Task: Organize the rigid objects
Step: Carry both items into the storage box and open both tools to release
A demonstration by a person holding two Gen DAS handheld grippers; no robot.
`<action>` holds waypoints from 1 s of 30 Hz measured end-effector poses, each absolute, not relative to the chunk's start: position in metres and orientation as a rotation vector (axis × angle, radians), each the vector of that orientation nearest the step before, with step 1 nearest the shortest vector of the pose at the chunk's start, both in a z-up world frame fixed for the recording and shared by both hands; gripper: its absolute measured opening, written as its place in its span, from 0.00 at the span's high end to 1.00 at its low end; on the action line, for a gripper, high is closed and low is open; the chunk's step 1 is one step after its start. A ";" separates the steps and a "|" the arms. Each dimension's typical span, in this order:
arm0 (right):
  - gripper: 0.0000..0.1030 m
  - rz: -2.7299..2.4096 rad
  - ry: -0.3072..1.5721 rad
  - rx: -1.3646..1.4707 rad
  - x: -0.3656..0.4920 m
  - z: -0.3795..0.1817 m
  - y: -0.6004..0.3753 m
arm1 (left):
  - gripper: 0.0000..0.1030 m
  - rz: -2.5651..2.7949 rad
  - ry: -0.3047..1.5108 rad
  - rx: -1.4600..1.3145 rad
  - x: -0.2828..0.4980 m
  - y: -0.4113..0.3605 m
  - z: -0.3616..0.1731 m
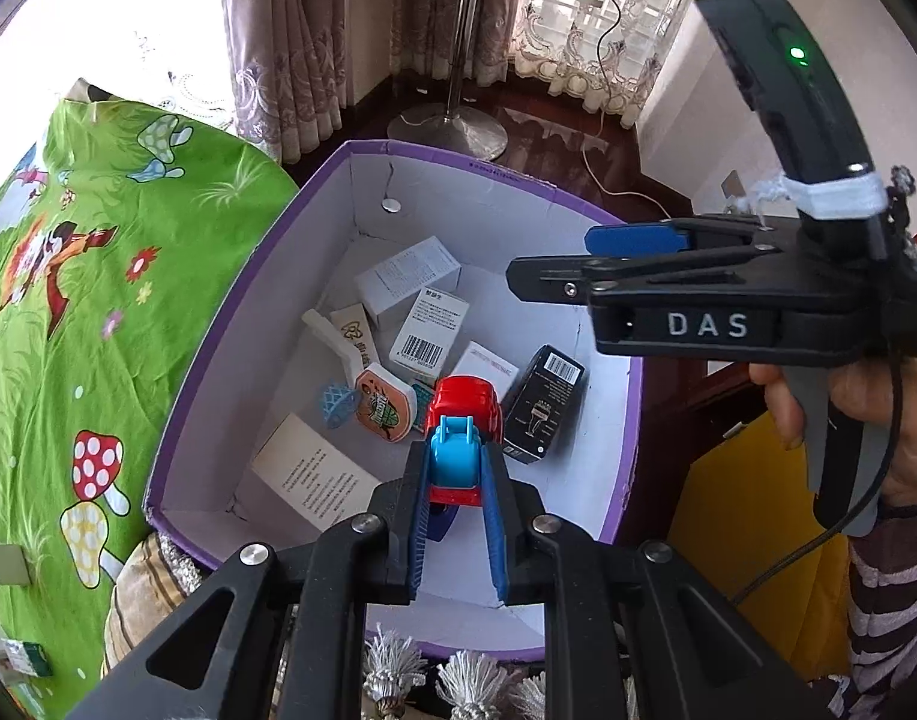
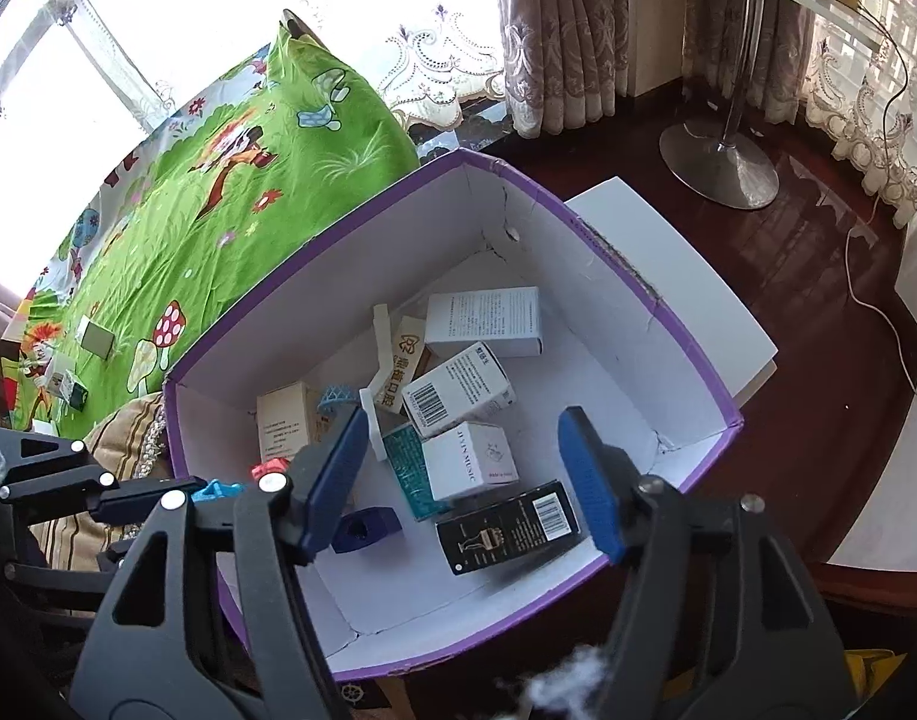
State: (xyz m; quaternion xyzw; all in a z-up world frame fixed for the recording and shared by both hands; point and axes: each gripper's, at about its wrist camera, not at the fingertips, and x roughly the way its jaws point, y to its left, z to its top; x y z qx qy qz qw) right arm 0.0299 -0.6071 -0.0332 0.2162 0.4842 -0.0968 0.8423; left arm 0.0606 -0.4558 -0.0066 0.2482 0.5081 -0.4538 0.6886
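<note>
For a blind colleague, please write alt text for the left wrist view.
The left gripper holds a red and blue toy between its fingers, above a purple-rimmed box containing small cartons. The right gripper hovers at right; a green cartoon sheet lies at left.

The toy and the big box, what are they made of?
The toy in the left gripper looks like smooth, shiny plastic: bright red and blue moulded parts that catch the light. The big box looks like matte cardboard, purple outside and white inside; its corners show creases and small tears, as paperboard does.
</note>
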 end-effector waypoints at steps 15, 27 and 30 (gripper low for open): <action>0.31 -0.293 0.905 0.525 0.002 -0.006 -0.642 | 0.83 -1.026 1.145 0.601 0.081 -0.526 -0.034; 0.28 -0.333 0.888 0.550 -0.011 -0.003 -0.661 | 0.65 -1.028 1.138 0.621 0.082 -0.557 -0.051; 0.28 -0.332 0.882 0.551 -0.011 0.000 -0.660 | 0.64 -1.018 1.139 0.547 0.092 -0.540 -0.039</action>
